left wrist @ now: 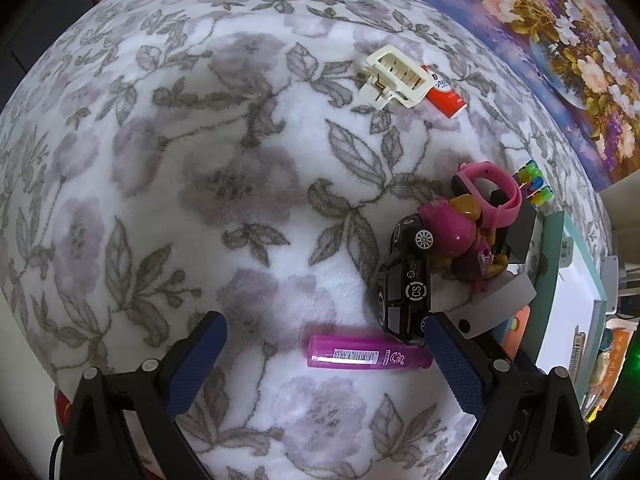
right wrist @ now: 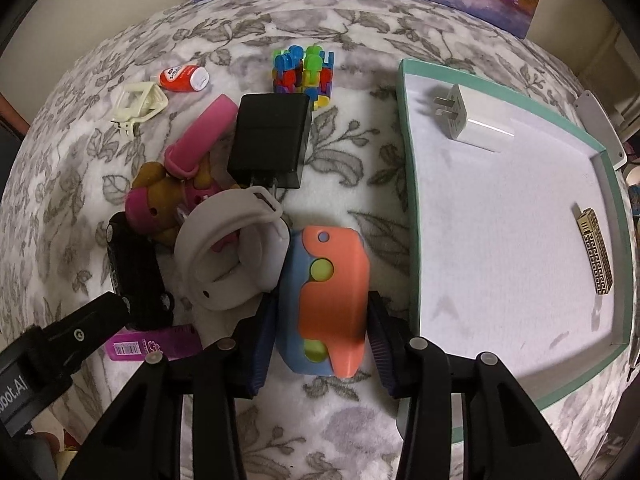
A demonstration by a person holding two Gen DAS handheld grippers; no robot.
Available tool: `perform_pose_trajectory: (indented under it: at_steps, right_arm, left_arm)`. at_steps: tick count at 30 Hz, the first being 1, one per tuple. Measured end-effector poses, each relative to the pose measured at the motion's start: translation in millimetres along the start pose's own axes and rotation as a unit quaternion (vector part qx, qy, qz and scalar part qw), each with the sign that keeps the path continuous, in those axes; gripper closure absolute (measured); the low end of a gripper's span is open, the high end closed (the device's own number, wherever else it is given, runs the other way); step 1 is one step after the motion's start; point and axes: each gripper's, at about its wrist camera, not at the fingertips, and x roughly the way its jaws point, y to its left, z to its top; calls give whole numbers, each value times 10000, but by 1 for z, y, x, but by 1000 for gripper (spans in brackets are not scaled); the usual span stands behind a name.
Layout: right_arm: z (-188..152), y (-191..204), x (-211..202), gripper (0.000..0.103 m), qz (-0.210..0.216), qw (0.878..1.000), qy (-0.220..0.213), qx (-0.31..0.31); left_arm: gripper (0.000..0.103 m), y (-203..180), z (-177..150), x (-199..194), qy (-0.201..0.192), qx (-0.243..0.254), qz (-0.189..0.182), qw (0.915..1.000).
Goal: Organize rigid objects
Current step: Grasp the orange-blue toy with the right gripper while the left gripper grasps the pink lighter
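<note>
My right gripper [right wrist: 320, 298] is shut on an orange and blue plastic toy [right wrist: 328, 300], its fingers pressed against both sides, just left of the teal tray [right wrist: 412, 200]. Inside the tray lie a white charger [right wrist: 472, 120] and a gold hair clip [right wrist: 596, 256]. My left gripper [left wrist: 325, 322] is open over the blanket. A purple lighter [left wrist: 368, 356] lies between its fingers, close to the right one. A black toy car [left wrist: 404, 284] sits just beyond that finger.
A pile lies left of the tray: white watch band [right wrist: 232, 252], black charger [right wrist: 272, 140], pink toy figure [left wrist: 456, 232], pink watch [left wrist: 492, 192], coloured blocks [right wrist: 304, 76]. Farther off are a cream hair claw [left wrist: 394, 76] and a red bottle [left wrist: 446, 96]. A floral painting [left wrist: 560, 40] leans behind.
</note>
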Motion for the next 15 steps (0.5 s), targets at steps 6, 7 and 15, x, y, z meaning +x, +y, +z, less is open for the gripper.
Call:
perform_pose_trajectory:
  at_steps: [6,7,15]
  right_arm:
    - [-7,-6,-3,59,171,9998,53,36]
    - [-9,-7,-3,59,204,9998,69,39]
    - [-22,-16,-10,59,507,9984,165,178]
  left_arm:
    - [3,0,-2,-4,0,39,-47,10000]
    - [3,-1,-3,-5,9,60,-47,10000]
    - [3,-8,-13,-6,68,180,-61,9998]
